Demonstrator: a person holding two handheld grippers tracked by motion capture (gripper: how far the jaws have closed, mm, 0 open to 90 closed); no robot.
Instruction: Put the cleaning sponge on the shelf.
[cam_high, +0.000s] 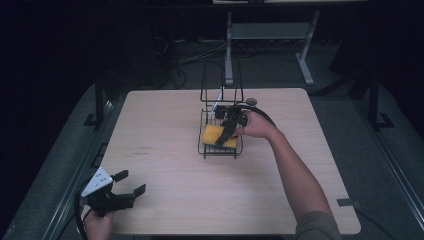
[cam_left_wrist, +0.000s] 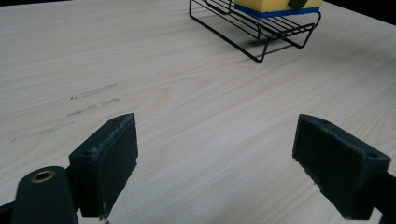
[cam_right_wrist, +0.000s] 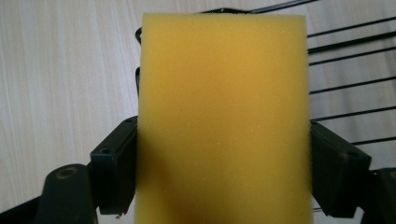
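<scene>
Clamping the yellow sponge (cam_right_wrist: 224, 121) by its two long sides, the right tool (cam_high: 231, 125) holds it over the wire rack (cam_high: 220, 145) at mid-worktop; sponge sits just above the rack's wires; left tool (cam_high: 127, 187) hovers well short of the rack, near the worktop (cam_high: 165, 200) edge, spread wide, gripping nothing.

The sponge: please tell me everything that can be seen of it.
The sponge is a rectangular block of yellow foam with a thin blue layer on its underside. It looks soft and finely porous. It lies flat on the low shelf of the black wire rack, on the wooden table. The right gripper has a jaw pressed against each long side, holding it.
</scene>
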